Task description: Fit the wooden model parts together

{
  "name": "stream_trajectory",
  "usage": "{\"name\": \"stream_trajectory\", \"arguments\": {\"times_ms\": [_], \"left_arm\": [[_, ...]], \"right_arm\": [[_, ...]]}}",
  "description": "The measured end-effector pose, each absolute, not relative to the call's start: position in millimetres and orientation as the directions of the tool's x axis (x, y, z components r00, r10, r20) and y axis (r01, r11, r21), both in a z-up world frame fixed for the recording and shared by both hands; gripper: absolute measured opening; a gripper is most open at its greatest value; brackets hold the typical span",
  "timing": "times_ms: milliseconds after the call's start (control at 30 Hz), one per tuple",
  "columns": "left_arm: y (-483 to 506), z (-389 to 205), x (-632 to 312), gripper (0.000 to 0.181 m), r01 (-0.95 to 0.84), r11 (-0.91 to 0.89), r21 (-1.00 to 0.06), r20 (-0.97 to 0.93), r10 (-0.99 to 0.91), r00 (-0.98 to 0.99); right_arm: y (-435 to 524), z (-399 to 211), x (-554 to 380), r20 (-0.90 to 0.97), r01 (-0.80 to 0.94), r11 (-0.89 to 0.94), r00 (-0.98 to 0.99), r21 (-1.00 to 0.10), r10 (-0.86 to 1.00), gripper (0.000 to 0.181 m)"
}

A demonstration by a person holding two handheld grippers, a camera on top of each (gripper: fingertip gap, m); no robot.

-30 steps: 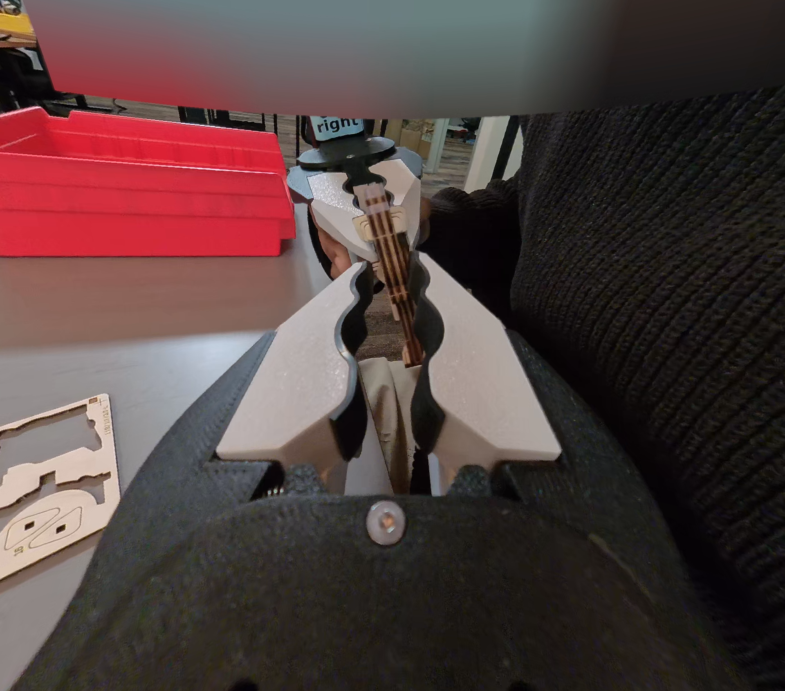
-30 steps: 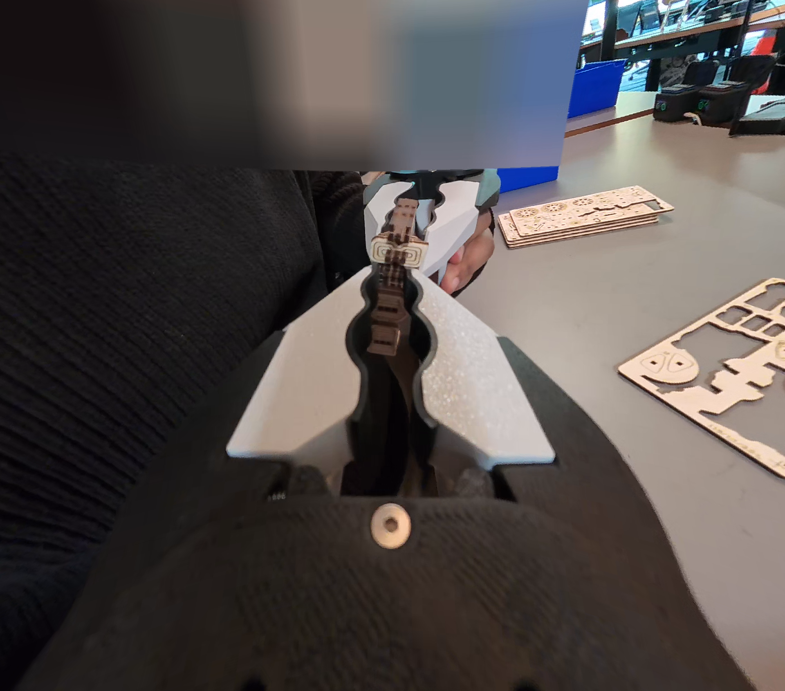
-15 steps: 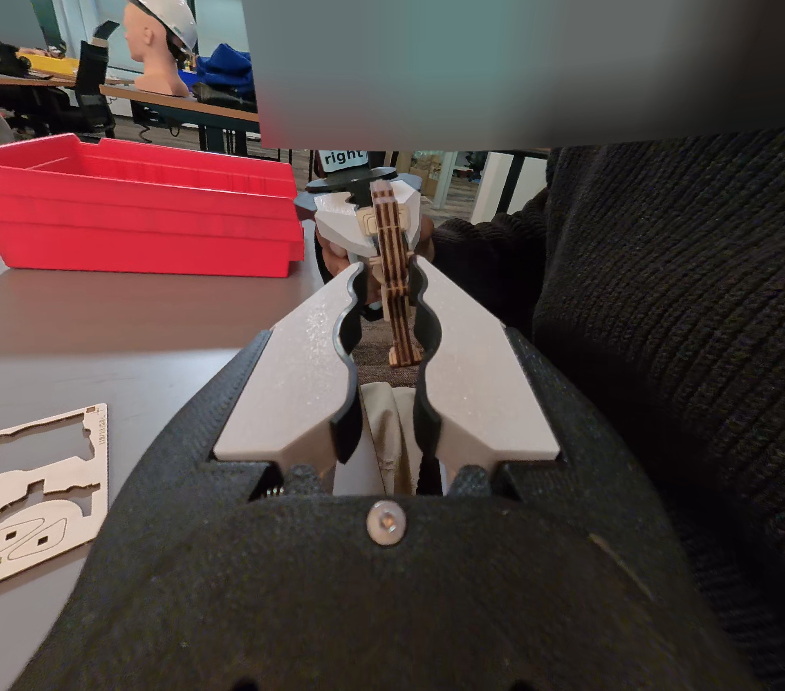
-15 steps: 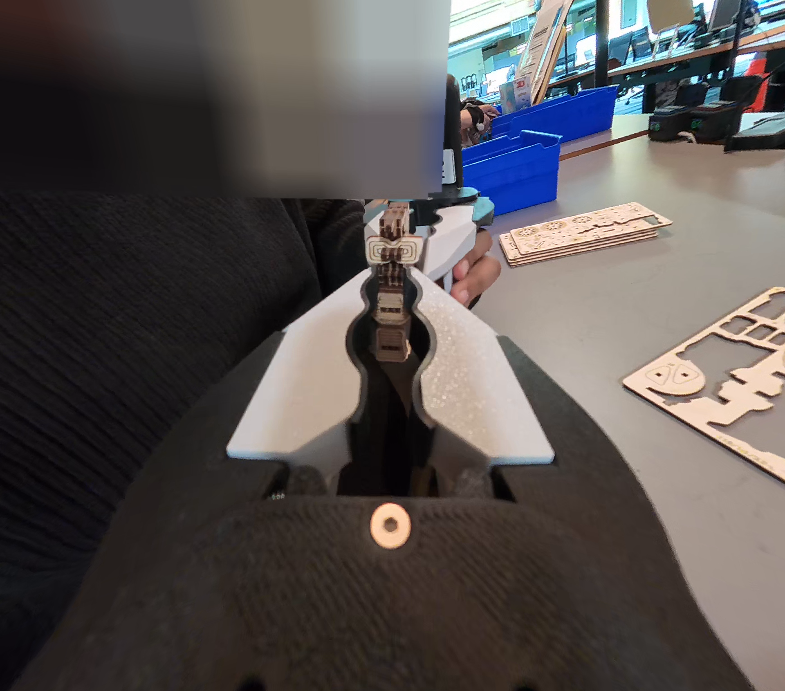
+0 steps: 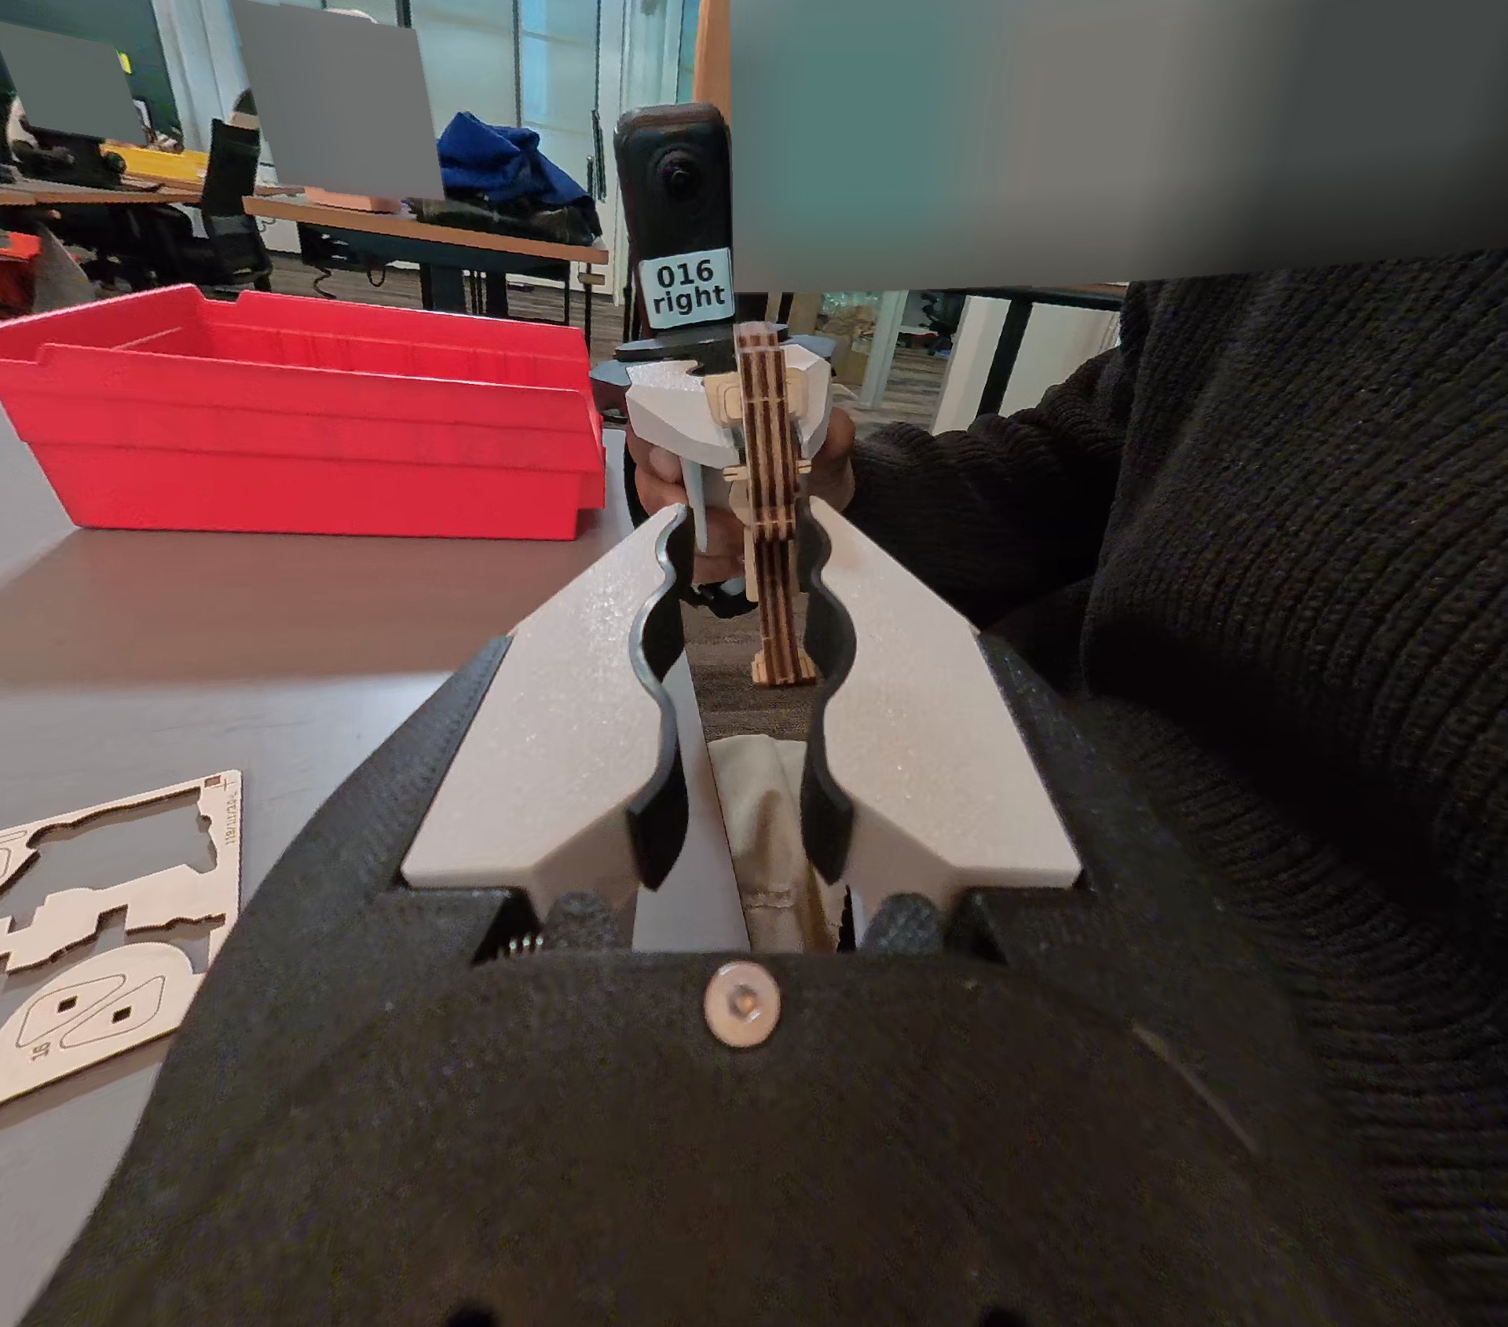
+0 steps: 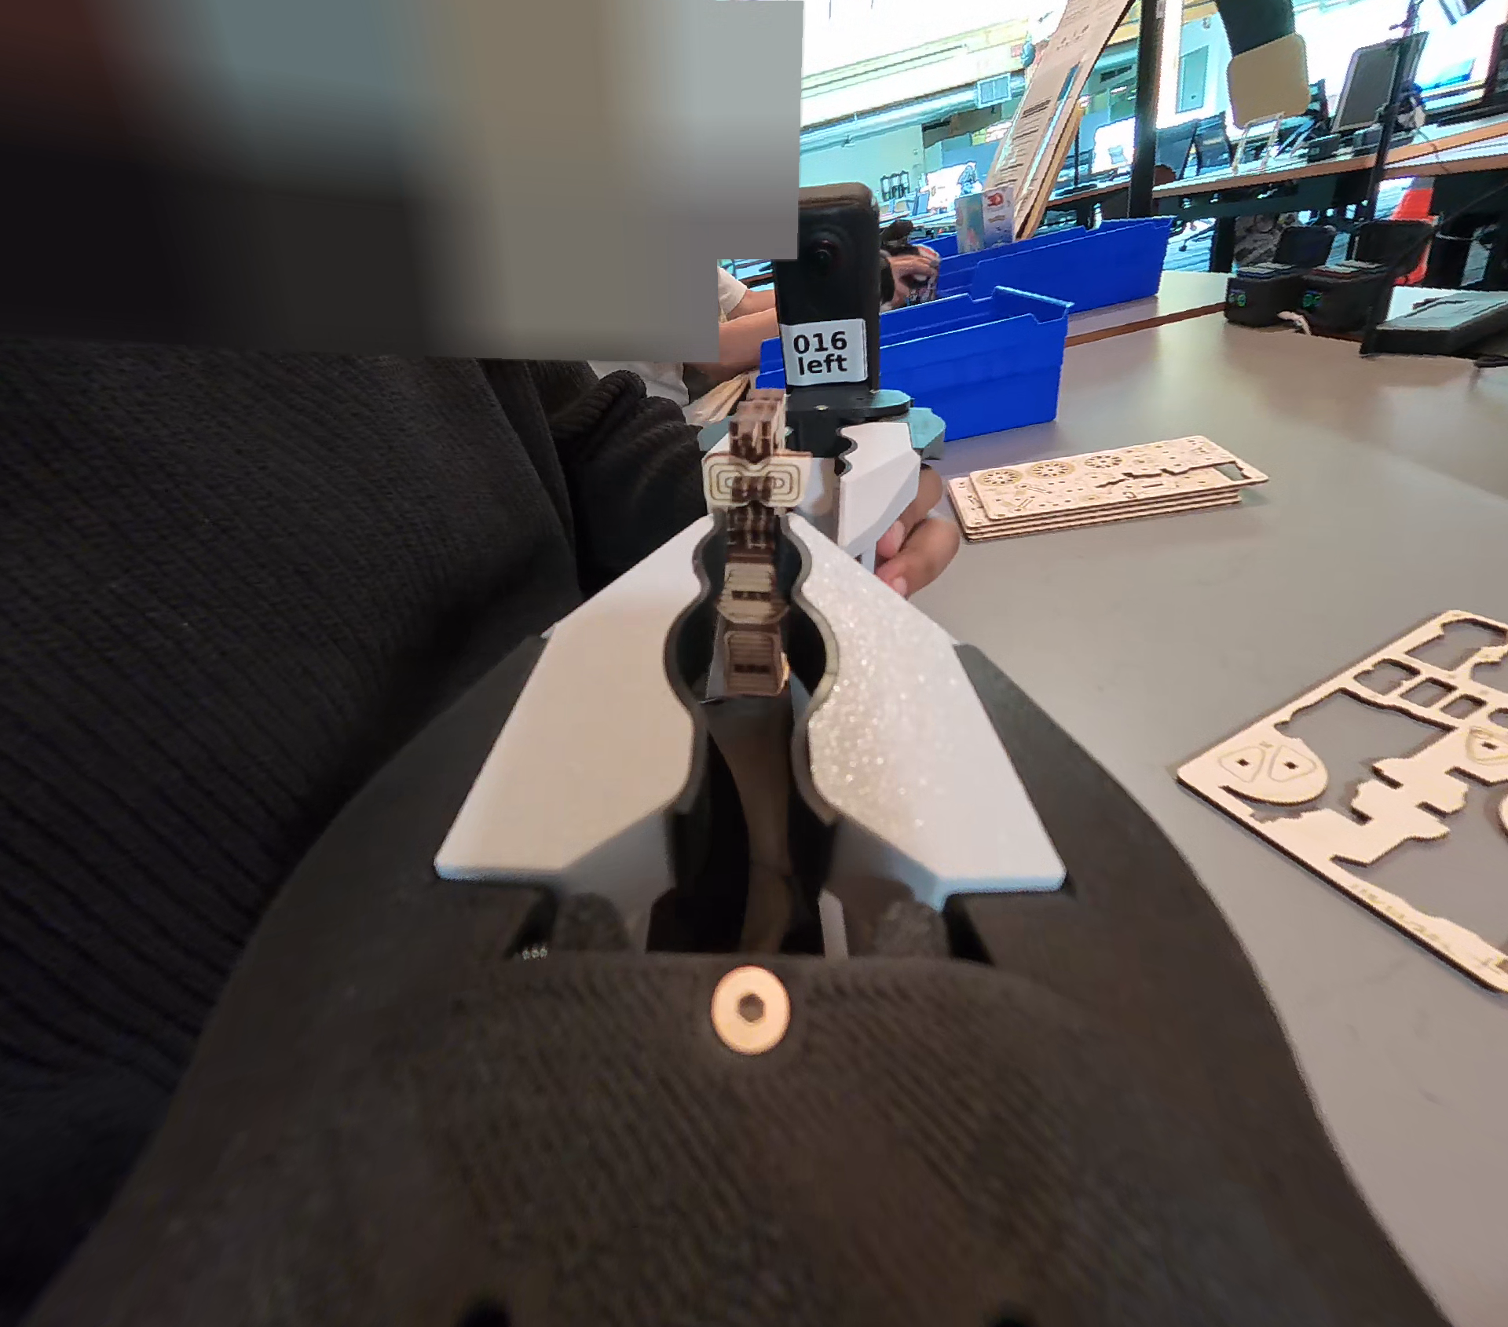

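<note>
Wooden model [image 6: 752,554] clamped in right claw [image 6: 747,537]; left claw [image 5: 742,537] parted, contact unclear.

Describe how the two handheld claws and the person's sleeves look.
Each claw, left and right, has pale grey wedge-shaped fingers lined with wavy black pads, set in a textured black body with a single silver screw. Each carries an upright black camera bearing a white label. The sleeve is black ribbed knit.

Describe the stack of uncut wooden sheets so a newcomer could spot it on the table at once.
Start at the grey table in the right wrist view and find the nearer blue bin. The stack of wooden sheets lies flat just in front of it. Unlike the single punched-out sheet nearer the camera, it is several layers thick, its gear-shaped parts uncut.
</note>
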State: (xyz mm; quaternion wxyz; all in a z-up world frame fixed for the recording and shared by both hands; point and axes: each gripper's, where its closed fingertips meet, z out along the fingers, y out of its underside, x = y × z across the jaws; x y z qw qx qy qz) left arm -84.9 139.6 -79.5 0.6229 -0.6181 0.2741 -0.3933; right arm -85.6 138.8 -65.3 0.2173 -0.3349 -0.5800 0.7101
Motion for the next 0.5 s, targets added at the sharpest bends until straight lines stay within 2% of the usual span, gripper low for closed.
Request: {"name": "stream_trajectory", "arguments": {"times_ms": [333, 500], "left_arm": [[139.3, -78.3, -91.3, 0.026, 0.193, -0.106, -0.975, 0.195, -0.820, 0.538], [136.5, -80.0, -91.8, 0.014, 0.190, -0.108, -0.976, 0.194, -0.829, 0.524]], "right_arm": [[136.4, -70.4, -92.3, -0.220, 0.097, -0.212, -0.686, -0.972, 0.693, 0.011], [137.7, -72.6, -95.9, -0.211, 0.093, -0.203, -0.679, -0.975, 0.703, 0.011]]}}
